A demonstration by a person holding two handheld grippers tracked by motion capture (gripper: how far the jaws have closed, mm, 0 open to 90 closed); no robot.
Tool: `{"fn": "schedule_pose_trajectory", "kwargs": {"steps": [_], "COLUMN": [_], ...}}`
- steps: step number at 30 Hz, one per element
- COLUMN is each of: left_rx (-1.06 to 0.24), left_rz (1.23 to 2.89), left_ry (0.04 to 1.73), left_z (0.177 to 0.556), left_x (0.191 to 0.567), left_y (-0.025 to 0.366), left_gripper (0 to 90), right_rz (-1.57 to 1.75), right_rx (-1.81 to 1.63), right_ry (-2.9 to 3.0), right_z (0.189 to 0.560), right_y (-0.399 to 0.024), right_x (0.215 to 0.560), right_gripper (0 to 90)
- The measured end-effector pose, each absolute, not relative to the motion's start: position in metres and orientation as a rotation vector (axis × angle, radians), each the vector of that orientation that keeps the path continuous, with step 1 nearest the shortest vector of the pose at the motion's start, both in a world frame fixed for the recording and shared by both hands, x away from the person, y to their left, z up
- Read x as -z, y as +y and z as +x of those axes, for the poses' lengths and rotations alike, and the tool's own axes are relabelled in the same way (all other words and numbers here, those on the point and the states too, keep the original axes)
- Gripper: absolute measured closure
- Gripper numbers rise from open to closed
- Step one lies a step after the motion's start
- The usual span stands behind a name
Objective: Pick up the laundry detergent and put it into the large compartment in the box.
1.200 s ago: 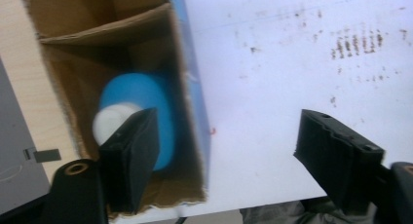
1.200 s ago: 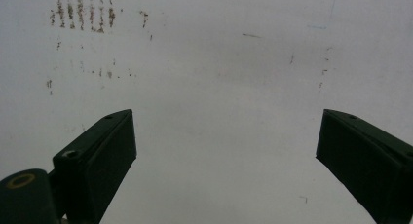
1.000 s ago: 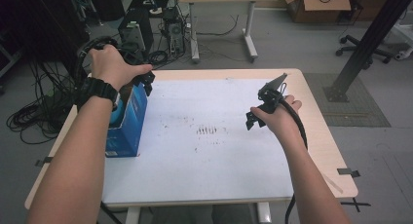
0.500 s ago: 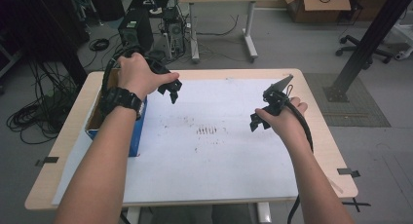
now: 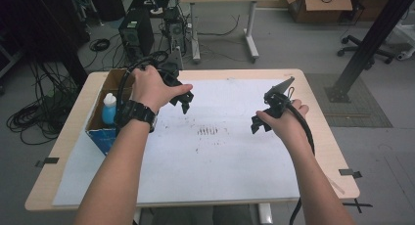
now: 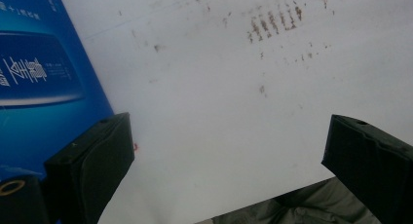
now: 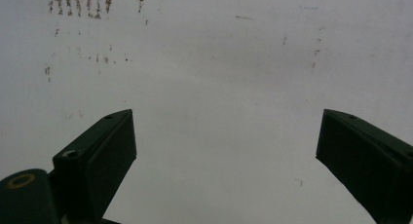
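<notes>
Left hand-held gripper [image 5: 185, 99] and right hand-held gripper [image 5: 259, 123] both gape wide, empty.

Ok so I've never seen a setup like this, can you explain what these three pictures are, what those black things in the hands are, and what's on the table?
No robot here: a person stands at a table and holds a hand-operated gripper in each hand, the left gripper and the right gripper. The wide picture comes from a fixed camera above, looking down over the person's forearms. The other two come from small cameras riding on each gripper, looking along its black tongs; both pairs stand wide apart with nothing between them. The table is covered by a white sheet with a patch of brown smudges. At its left edge sits an open blue box with a blue-capped bottle inside. The box's blue side also appears beside the left tongs.
</notes>
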State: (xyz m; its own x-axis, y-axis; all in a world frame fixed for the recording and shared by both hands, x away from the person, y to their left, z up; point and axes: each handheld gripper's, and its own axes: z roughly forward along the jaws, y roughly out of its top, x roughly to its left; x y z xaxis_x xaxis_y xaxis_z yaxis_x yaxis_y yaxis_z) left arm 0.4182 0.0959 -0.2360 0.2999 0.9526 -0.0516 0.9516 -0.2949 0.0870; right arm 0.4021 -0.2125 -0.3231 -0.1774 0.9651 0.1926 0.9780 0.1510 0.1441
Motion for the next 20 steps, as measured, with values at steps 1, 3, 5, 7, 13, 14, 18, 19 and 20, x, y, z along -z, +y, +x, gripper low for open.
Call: {"fn": "schedule_pose_trajectory", "kwargs": {"steps": [1,3,5,7,13,14,18,19,20], "left_rx": [-0.014,-0.012,-0.012,-0.011,-0.008,-0.012,-0.007,-0.008,-0.011], "left_rz": [2.45,2.459,2.458,2.457,2.462,2.463,2.462,2.466,2.466], "left_ry": [1.8,1.799,1.8,1.801,1.79,1.788,1.787,1.788,1.787], "left_z": [0.4179,0.4177,0.4174,0.4171,0.4163,0.416,0.4148,0.4147,0.4147], "left_x": [0.2372,0.2388,0.2394,0.24,0.24,0.24,0.2409,0.2411,0.2414], "left_y": [0.0954,0.0948,0.0942,0.0937,0.0935,0.0936,0.0946,0.0948,0.0952], "left_gripper": [4.9,4.9,4.9,4.9,4.9,4.9,4.9,4.9,4.9], "right_rz": [-1.98,-1.979,-1.981,-1.982,-1.984,-1.984,-1.981,-1.983,-1.982], "right_rx": [0.363,0.363,0.36,0.359,0.361,0.362,0.368,0.368,0.371], "right_ry": [-2.34,-2.341,-2.339,-2.339,-2.339,-2.34,-2.343,-2.341,-2.339], "right_z": [0.402,0.4019,0.4019,0.4018,0.4005,0.4003,0.3993,0.3992,0.3991], "right_y": [-0.2119,-0.2115,-0.2111,-0.2112,-0.2119,-0.212,-0.2114,-0.2109,-0.2105], "right_x": [0.3234,0.3238,0.3241,0.3243,0.3235,0.3234,0.3226,0.3224,0.3222], "right_gripper": [7.5,7.6,7.6,7.5,7.4,7.4,7.4,7.3,7.3]}}
